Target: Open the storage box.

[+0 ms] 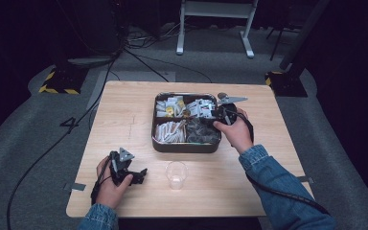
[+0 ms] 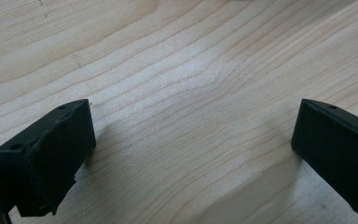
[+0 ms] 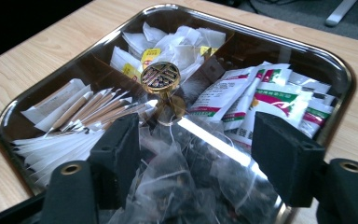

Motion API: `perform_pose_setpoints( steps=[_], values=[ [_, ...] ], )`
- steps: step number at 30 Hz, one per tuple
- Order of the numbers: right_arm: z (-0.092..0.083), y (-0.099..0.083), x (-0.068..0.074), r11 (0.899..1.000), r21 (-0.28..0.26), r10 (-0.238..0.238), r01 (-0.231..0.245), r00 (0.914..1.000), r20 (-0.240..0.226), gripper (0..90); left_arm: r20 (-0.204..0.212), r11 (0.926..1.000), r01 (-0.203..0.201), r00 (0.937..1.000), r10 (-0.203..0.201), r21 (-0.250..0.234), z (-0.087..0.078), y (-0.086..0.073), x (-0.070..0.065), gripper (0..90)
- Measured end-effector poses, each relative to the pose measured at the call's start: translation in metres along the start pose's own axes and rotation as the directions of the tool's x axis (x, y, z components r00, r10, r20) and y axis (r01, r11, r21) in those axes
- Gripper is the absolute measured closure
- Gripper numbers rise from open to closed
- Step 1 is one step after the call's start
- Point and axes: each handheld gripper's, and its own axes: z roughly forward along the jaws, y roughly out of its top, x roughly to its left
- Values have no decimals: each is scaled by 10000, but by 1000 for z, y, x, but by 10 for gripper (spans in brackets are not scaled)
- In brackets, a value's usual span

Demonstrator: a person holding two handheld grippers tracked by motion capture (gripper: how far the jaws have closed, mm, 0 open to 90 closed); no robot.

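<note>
A dark metal tray with four compartments sits at the middle of the table. It holds white bags with yellow tags, printed sachets, paper sticks and clear bags of dark leaves. A gold knob stands at its centre. My right gripper reaches in over the tray's right side. Its jaws are open above the clear bags, with nothing pinched. My left gripper rests at the front left of the table, open, with bare wood between its fingers.
An empty clear plastic cup stands on the table in front of the tray, just right of the left gripper. Cables, a white frame's legs and stand bases lie on the floor beyond the far edge.
</note>
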Motion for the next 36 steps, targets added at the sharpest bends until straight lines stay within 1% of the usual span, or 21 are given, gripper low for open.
perform_pose_setpoints(
  steps=[2, 3, 4, 6, 7, 9, 12, 14, 15, 16, 17, 21, 26, 31, 32, 34, 36],
  values=[
    [6, 3, 1, 9999, 146, -52, 52, 10000, -1, 348, -1, 10000, -11, 10000, 11, -5, 0, 0, 0, 0],
    [13, 6, 2, 9997, 202, -96, 97, 10000, -23, 353, -3, 10000, -13, 10000, 13, -8, 0, 0, 0, 0],
    [13, 6, 2, 9997, 202, -96, 97, 10000, -23, 353, -2, 10000, -6, 10000, 6, -9, 0, 0, 0, 0],
    [21, 10, 6, 9994, 230, -240, 240, 9997, -22, 365, 9, 10000, -30, 10000, 30, 7, 0, 0, 0, 1],
    [21, 10, 6, 9994, 230, -240, 240, 9997, -22, 365, 9, 10000, -17, 10000, 17, 3, 0, 0, 0, 1],
    [28, 13, 9, 9991, 227, -363, 362, 9993, 30, 376, 30, 10000, 24, 10000, -24, -15, 0, -1, -1, 1],
    [38, 16, 14, 9997, 223, -59, 63, 9999, -160, 386, 31, 10000, 26, 10000, -26, -2, 0, -1, -1, 1],
    [48, 18, 20, 9995, 210, -232, 233, 9997, -56, 395, 21, 10000, -29, 10000, 29, 10, 0, 0, 0, 0],
    [48, 18, 20, 9995, 210, -232, 233, 9997, -56, 395, 18, 10000, -26, 10000, 26, 7, 0, 0, 0, 0],
    [53, 18, 21, 9996, 219, -159, 160, 9999, -23, 402, 23, 10000, -26, 10000, 26, 1, 0, 0, 0, 0],
    [53, 18, 21, 9996, 219, -159, 160, 9999, -23, 402, 36, 10000, -21, 10000, 21, 4, 0, 0, 0, 0],
    [62, 19, 21, 9998, 179, 0, -1, 10000, 60, 415, 33, 10000, -56, 10000, 56, -5, 0, 0, 0, 0],
    [72, 19, 26, 9997, 206, -148, 144, 9997, 180, 467, 42, 10000, -43, 10000, 43, -19, 0, 0, 0, 0],
    [82, 19, 30, 9988, 433, -221, 209, 9994, 264, 509, 42, 10000, -49, 10000, 49, -16, 0, 0, 0, 0],
    [83, 19, 30, 9984, 520, -247, 231, 9993, 295, 526, 42, 10000, -51, 10000, 51, -15, 0, 0, 0, 0],
    [83, 20, 29, 9984, 514, -242, 221, 9989, 407, 577, 44, 10000, -64, 10000, 65, -3, 0, 0, 0, 0],
    [83, 20, 30, 9982, 553, -267, 241, 9985, 473, 583, 43, 10000, -60, 10000, 60, -8, 0, 0, 0, 0]
  ],
)
